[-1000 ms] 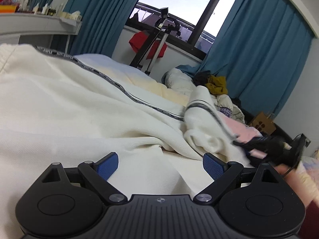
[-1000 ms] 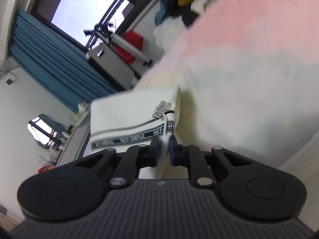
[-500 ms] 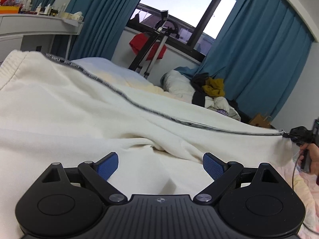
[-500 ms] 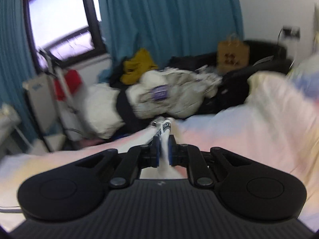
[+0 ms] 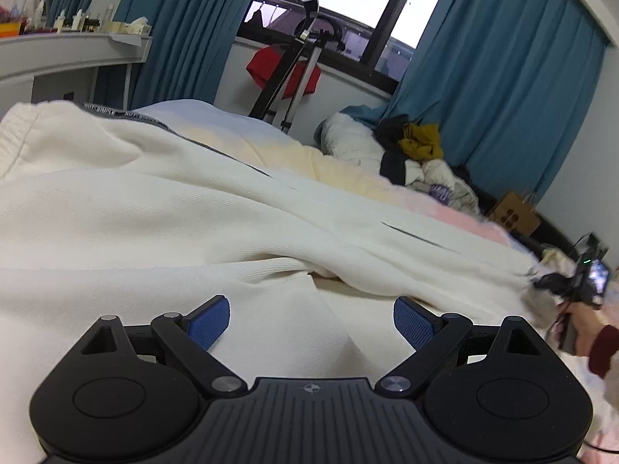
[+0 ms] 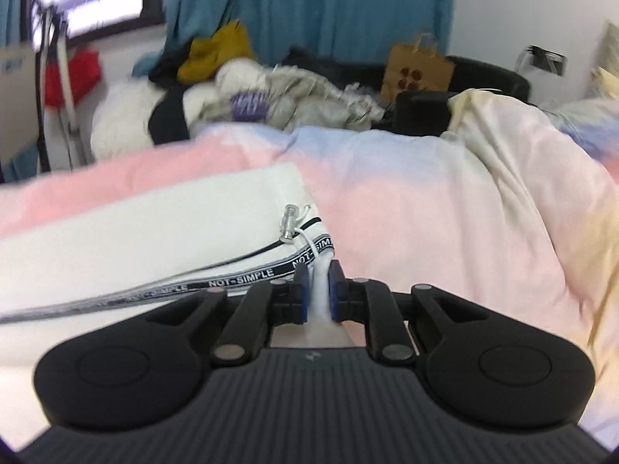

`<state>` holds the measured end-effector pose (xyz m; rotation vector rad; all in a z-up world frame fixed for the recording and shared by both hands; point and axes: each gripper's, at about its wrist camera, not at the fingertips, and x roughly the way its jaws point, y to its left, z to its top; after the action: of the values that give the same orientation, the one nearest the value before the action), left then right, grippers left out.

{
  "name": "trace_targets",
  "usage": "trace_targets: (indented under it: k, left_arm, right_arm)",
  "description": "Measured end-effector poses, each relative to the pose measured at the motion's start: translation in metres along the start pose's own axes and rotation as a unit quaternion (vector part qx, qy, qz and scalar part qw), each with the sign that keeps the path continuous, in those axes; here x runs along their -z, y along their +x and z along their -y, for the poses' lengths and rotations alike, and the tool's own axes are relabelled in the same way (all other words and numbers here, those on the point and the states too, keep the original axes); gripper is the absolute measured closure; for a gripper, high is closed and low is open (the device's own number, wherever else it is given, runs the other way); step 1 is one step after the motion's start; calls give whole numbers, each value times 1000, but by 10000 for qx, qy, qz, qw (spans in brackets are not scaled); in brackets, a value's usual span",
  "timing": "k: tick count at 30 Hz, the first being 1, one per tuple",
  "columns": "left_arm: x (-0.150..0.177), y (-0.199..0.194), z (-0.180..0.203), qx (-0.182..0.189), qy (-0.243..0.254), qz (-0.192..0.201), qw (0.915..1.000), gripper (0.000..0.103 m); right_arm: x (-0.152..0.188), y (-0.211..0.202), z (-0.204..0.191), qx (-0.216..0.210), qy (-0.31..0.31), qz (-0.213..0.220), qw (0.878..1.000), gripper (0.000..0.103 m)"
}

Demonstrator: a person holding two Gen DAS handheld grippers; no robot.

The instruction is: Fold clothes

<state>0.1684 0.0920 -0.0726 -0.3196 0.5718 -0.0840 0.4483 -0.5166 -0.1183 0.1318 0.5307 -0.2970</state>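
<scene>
A cream-white garment (image 5: 162,208) lies spread across the bed (image 6: 445,208), over a pastel pink, blue and yellow cover. It is ribbed knit, with a black tape reading "NOT-SIMPLE" (image 6: 247,276) along one edge and a small metal cord end (image 6: 288,224) at the corner. The right gripper (image 6: 318,294) pinches that corner, its jaws easing apart with cloth between them. The left gripper (image 5: 309,319) hovers over the fabric, jaws wide apart and empty.
</scene>
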Motion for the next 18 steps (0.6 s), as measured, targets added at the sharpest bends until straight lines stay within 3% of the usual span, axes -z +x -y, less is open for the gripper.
trace_targets:
  k: [4, 8, 12, 16, 18]
  left_arm:
    - [4, -4, 7, 52, 300, 41, 9995, 10]
    - [10, -11, 10, 159, 401, -85, 9990, 10]
    - [16, -25, 13, 167, 535, -68, 9984, 10]
    - [22, -43, 21, -136, 803, 153, 9966, 10]
    - [24, -52, 25, -103, 895, 160, 9958, 10]
  right_arm:
    - [3, -36, 4, 22, 683, 72, 9976, 74]
    - [7, -90, -7, -82, 892, 155, 9959, 49]
    - [15, -152, -30, -424, 736, 110, 9963, 49]
    - [30, -225, -52, -1135, 991, 151, 9885, 49]
    - [36, -262, -68, -1434, 959, 206, 9848, 49]
